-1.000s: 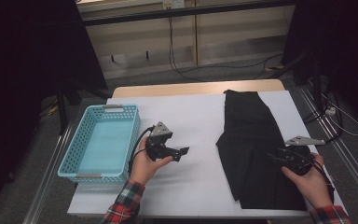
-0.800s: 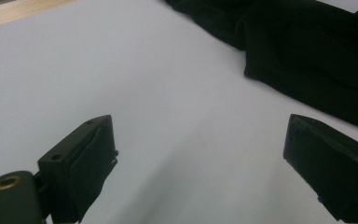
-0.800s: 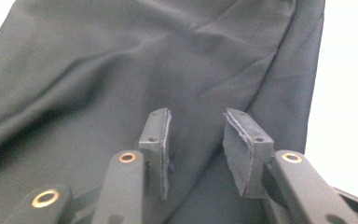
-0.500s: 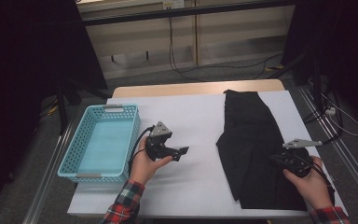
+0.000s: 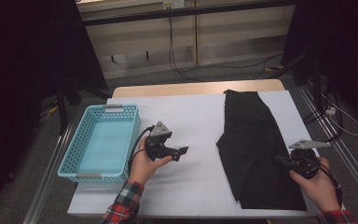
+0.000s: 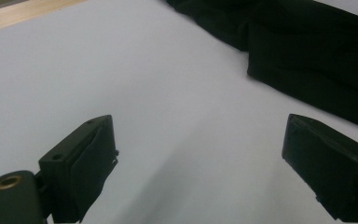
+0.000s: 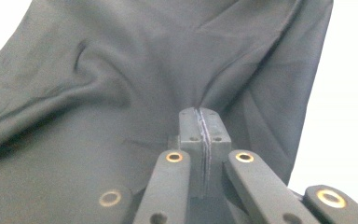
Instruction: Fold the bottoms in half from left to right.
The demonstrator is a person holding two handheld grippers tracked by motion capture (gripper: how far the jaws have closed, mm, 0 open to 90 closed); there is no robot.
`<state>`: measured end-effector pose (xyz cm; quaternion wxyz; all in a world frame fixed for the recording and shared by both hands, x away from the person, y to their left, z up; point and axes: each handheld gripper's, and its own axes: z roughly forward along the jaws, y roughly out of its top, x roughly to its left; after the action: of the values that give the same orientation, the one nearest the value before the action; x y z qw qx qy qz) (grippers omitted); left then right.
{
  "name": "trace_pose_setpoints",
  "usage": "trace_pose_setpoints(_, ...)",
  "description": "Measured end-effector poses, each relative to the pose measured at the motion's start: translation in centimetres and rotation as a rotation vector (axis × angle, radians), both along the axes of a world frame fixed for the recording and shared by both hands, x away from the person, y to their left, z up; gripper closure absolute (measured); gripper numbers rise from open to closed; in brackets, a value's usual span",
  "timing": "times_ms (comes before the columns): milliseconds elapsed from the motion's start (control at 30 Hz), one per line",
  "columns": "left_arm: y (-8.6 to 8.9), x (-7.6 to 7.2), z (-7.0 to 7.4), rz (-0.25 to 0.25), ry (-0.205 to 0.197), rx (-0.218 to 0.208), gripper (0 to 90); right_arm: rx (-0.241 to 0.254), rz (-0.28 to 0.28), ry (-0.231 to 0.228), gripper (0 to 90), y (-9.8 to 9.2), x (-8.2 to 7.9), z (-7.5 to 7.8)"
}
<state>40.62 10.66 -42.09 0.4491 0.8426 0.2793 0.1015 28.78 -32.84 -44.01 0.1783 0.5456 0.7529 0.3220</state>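
No brand, label or legible writing was to be made out on anything in the scene. A black garment (image 5: pixel 254 149) was laid lengthwise on the right half of a white table top (image 5: pixel 196 121), its far end near the back edge and its near end close to the front edge. The right gripper (image 5: pixel 282 161) was held low over the garment's right side, and its jaws had just been closing — in the right gripper view the two pads were seen pressed flat together on a pinched ridge of the dark cloth (image 7: pixel 121 70), from which creases fanned outward. The left gripper (image 5: pixel 182 151) was held above bare table near the middle, well apart from the garment; its jaws stood wide apart with nothing between them, as was shown in the left gripper view (image 6: pixel 200 158). A light blue perforated basket (image 5: pixel 70 161) was set at the left edge of the table. Red plaid sleeves (image 5: pixel 121 210) were seen at the front edge. A strip of bare wood (image 5: pixel 196 87) was left uncovered at the back of the table — beyond it, a grey floor (image 5: pixel 168 74) with trailing cables and pale wall panels was visible, flanked by dark areas.
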Motion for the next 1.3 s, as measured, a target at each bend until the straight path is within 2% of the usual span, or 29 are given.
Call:
trace_pose_setpoints(267,-0.1,0.0,0.0,-0.006,-0.001,0.008,9.7,0.019,-0.018,-0.008,90.0,-1.6,-0.9,0.2)
trace_pose_setpoints(533,-0.1,0.0,0.0,-0.004,0.003,0.009,9.7,-0.003,-0.034,-0.023,90.0,-2.9,-1.3,0.6)
trace_pose_setpoints(633,-0.1,0.0,0.0,-0.003,0.002,0.009,9.7,0.005,-0.045,-0.026,87.3,-3.2,-1.3,0.5)
trace_pose_setpoints(700,-0.1,0.0,0.0,-0.003,0.001,0.010,9.7,-0.001,-0.049,-0.024,80.9,-3.1,-1.3,0.3)
trace_pose_setpoints(767,-0.1,0.0,0.1,-0.006,-0.005,0.014,9.7,-0.011,-0.026,-0.020,76.8,-2.7,-1.2,0.2)
trace_pose_setpoints(867,-0.1,-0.1,0.1,-0.005,-0.002,0.011,9.7,-0.027,-0.020,-0.043,66.6,-2.0,-1.1,0.4)
trace_pose_setpoints(1000,-0.1,0.0,0.1,-0.008,-0.008,0.020,9.7,-0.016,-0.005,-0.047,59.5,-1.2,-1.1,0.6)
trace_pose_setpoints(1167,0.0,0.0,0.1,-0.007,-0.009,0.021,9.6,0.008,0.015,-0.042,58.7,-0.6,-1.3,0.6)
trace_pose_setpoints(1233,0.0,0.0,0.1,-0.004,-0.021,0.027,9.6,0.010,0.029,-0.041,58.7,-0.3,-1.4,0.6)
trace_pose_setpoints(1300,0.0,0.0,0.1,-0.006,-0.011,0.018,9.6,0.009,0.039,-0.037,60.8,-0.1,-1.6,0.5)
